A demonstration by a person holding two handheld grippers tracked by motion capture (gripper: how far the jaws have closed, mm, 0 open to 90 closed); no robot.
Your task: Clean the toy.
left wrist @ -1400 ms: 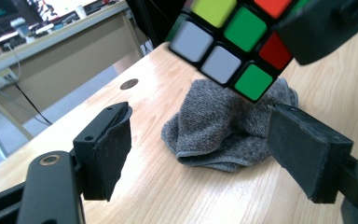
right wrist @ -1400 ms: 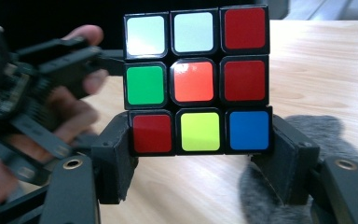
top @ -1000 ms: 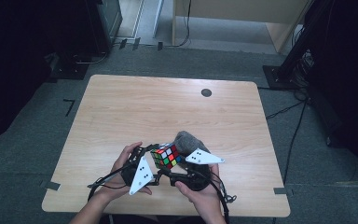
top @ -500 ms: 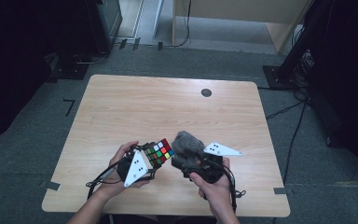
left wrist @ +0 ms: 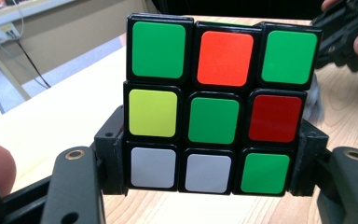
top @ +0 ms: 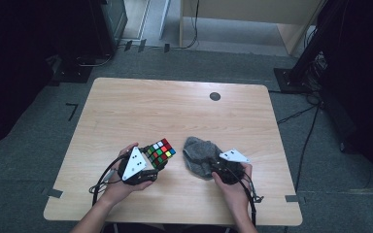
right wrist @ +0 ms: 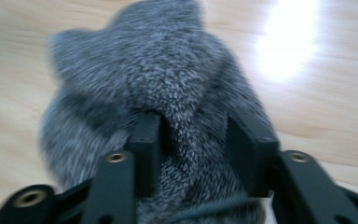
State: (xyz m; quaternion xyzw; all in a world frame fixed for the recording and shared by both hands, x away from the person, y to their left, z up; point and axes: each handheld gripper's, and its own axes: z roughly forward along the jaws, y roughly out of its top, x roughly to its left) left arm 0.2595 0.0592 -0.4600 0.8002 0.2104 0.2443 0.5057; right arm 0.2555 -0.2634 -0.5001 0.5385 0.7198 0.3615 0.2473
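Between left hand-held gripper (left wrist: 205, 186) jaws, puzzle cube (left wrist: 216, 105).

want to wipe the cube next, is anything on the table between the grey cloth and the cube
Nothing visible. The cube sits clamped in the left gripper; the grey cloth lies to its right with the right gripper pinching a fold. Between them shows bare table.
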